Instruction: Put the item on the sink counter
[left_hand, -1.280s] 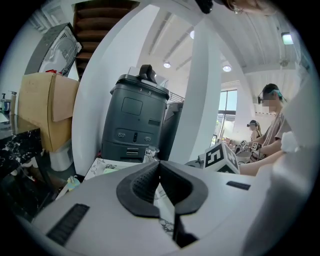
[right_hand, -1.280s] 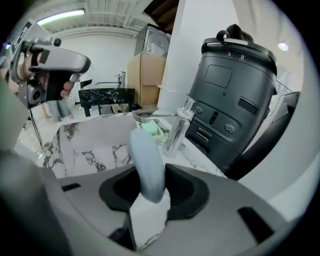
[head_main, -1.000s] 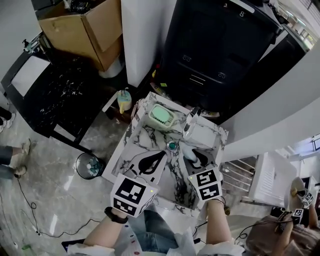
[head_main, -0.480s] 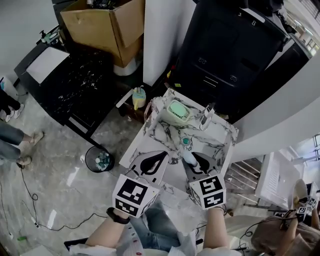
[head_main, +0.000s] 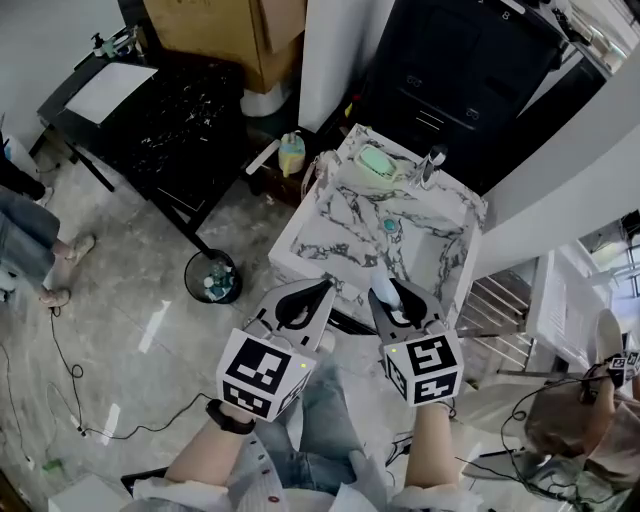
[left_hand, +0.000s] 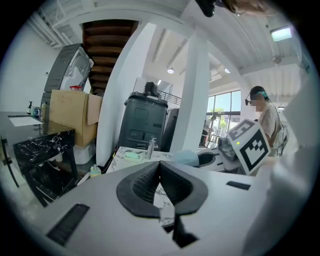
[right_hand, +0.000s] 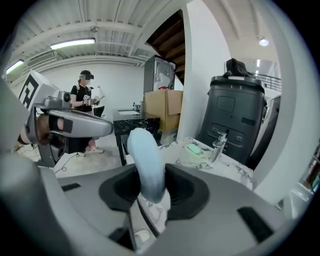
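Observation:
A pale blue oblong item (head_main: 380, 287) (right_hand: 143, 150) is clamped in my right gripper (head_main: 393, 298) (right_hand: 150, 173), which is shut on it and held in the air short of the near edge of the white marble sink counter (head_main: 340, 215) (right_hand: 235, 167). My left gripper (head_main: 318, 290) (left_hand: 160, 165) floats beside it on the left, shut, with nothing in it. On the counter's far side are a green soap dish (head_main: 375, 160) and a chrome faucet (head_main: 432, 160). The basin has a teal drain (head_main: 389, 226). The left gripper view catches the item (left_hand: 185, 157) from the side.
A small trash bin (head_main: 212, 277) stands on the floor left of the counter. A black marble table (head_main: 170, 120) and a cardboard box (head_main: 230, 25) lie further left. A black cabinet (head_main: 450, 60) is behind the counter, a yellow bottle (head_main: 291, 152) by its corner.
Both grippers have drawn back from above the counter to just off its near edge, side by side. The right gripper still holds the pale blue item.

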